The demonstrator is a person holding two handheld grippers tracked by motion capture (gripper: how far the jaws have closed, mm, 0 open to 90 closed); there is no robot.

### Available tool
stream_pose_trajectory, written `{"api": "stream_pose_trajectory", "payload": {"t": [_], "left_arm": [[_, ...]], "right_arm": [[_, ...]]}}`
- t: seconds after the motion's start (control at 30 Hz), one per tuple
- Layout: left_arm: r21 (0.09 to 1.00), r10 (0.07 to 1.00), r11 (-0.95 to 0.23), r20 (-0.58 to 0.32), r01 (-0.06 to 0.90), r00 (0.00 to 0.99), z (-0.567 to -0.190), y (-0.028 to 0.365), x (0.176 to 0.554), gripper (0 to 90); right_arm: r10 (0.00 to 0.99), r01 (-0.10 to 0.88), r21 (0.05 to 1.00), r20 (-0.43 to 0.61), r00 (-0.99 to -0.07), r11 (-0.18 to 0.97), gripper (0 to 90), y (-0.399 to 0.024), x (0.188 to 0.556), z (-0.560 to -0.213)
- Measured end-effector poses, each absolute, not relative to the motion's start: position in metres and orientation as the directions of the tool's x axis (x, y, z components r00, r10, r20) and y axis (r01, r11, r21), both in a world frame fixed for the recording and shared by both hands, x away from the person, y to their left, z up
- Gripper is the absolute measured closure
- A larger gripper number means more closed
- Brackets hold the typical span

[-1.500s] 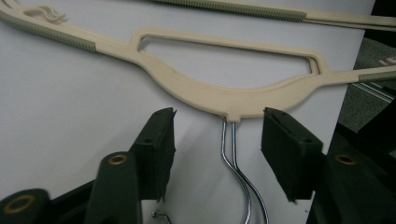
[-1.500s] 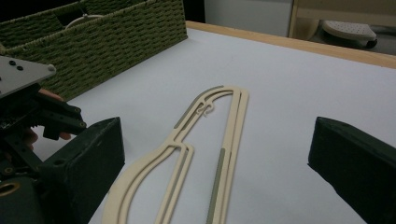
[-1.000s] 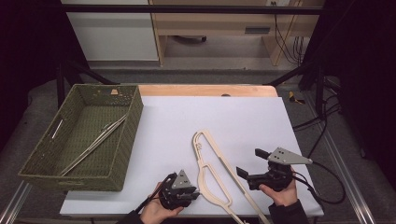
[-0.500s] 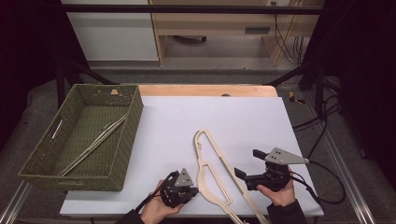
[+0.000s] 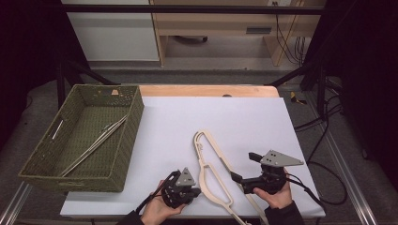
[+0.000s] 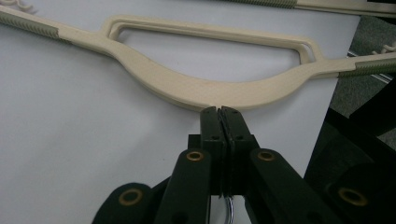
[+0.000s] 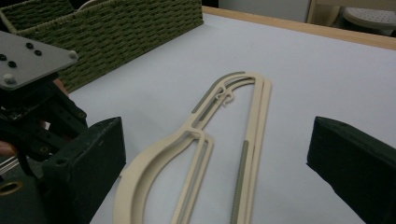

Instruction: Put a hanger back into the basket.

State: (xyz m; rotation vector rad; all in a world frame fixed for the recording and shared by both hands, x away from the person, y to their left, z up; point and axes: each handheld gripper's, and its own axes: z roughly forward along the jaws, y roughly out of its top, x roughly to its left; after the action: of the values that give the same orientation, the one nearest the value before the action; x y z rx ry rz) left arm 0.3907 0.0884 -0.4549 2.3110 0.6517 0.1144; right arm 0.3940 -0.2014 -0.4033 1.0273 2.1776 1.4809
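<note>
A smooth cream plastic hanger (image 5: pixel 213 168) is lying flat on the white worktop (image 5: pixel 187 122), between both claws. The left claw (image 6: pixel 221 112) is pressed shut, empty, tips touching its curved edge. The right claw (image 7: pixel 219 154) is gaping wide, holding nothing.

Hanger (image 5: pixel 213 171) and basket (image 5: pixel 123 154) on table (image 5: pixel 234 117)

High overview, two close views, shared hanger (image 5: pixel 213 168)
</note>
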Motion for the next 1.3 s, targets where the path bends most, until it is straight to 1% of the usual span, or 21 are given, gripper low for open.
{"api": "stream_pose_trajectory", "payload": {"t": [0.2,0.27,0.47,0.6,0.77,0.83,0.87,0.97,1.1,1.13,1.23,1.27,1.3], "left_arm": [[0.678,0.496,-0.612,-0.073,0.408,0.865,-0.442,0.086,0.391,88.5],[0.676,0.496,-0.618,-0.060,0.401,0.866,-0.432,0.083,0.393,88.5],[0.677,0.505,-0.613,-0.059,0.406,0.861,-0.416,0.078,0.399,88.5],[0.682,0.514,-0.603,-0.064,0.413,0.856,-0.416,0.076,0.399,88.5],[0.684,0.512,-0.607,-0.053,0.405,0.857,-0.415,0.076,0.401,88.4],[0.685,0.514,-0.606,-0.051,0.405,0.856,-0.415,0.077,0.401,88.4],[0.685,0.514,-0.606,-0.051,0.405,0.856,-0.415,0.077,0.401,88.4],[0.695,0.524,-0.592,-0.053,0.409,0.850,-0.413,0.078,0.402,88.4],[0.703,0.527,-0.583,-0.055,0.408,0.848,-0.412,0.079,0.402,88.4],[0.704,0.527,-0.582,-0.054,0.407,0.848,-0.412,0.079,0.402,88.4],[0.705,0.522,-0.586,-0.049,0.400,0.851,-0.411,0.078,0.401,88.5],[0.705,0.522,-0.586,-0.049,0.400,0.851,-0.411,0.078,0.401,88.5],[0.706,0.522,-0.585,-0.047,0.398,0.852,-0.411,0.078,0.401,88.5]], "right_arm": [[0.688,0.378,0.898,0.129,-0.714,0.224,5.3,-0.191,0.387,-0.404],[0.684,0.382,0.893,0.125,-0.719,0.238,5.7,-0.184,0.382,-0.407],[0.678,0.397,0.879,0.123,-0.725,0.265,6.7,-0.175,0.376,-0.412],[0.678,0.407,0.870,0.121,-0.725,0.279,7.5,-0.169,0.376,-0.415],[0.666,0.399,0.849,0.079,-0.742,0.345,10.8,-0.154,0.376,-0.422],[0.662,0.402,0.842,0.074,-0.746,0.359,14.1,-0.151,0.376,-0.424],[0.662,0.402,0.842,0.074,-0.746,0.359,14.1,-0.151,0.376,-0.424],[0.659,0.416,0.828,0.077,-0.748,0.376,20.0,-0.146,0.376,-0.429],[0.659,0.417,0.807,0.046,-0.751,0.419,23.0,-0.138,0.376,-0.434],[0.655,0.417,0.790,0.025,-0.755,0.450,26.0,-0.134,0.376,-0.438],[0.642,0.407,0.777,0.004,-0.766,0.481,34.2,-0.128,0.377,-0.441],[0.642,0.407,0.777,0.004,-0.766,0.481,34.2,-0.128,0.377,-0.441],[0.634,0.407,0.771,0.005,-0.773,0.490,39.4,-0.127,0.378,-0.443]]}}
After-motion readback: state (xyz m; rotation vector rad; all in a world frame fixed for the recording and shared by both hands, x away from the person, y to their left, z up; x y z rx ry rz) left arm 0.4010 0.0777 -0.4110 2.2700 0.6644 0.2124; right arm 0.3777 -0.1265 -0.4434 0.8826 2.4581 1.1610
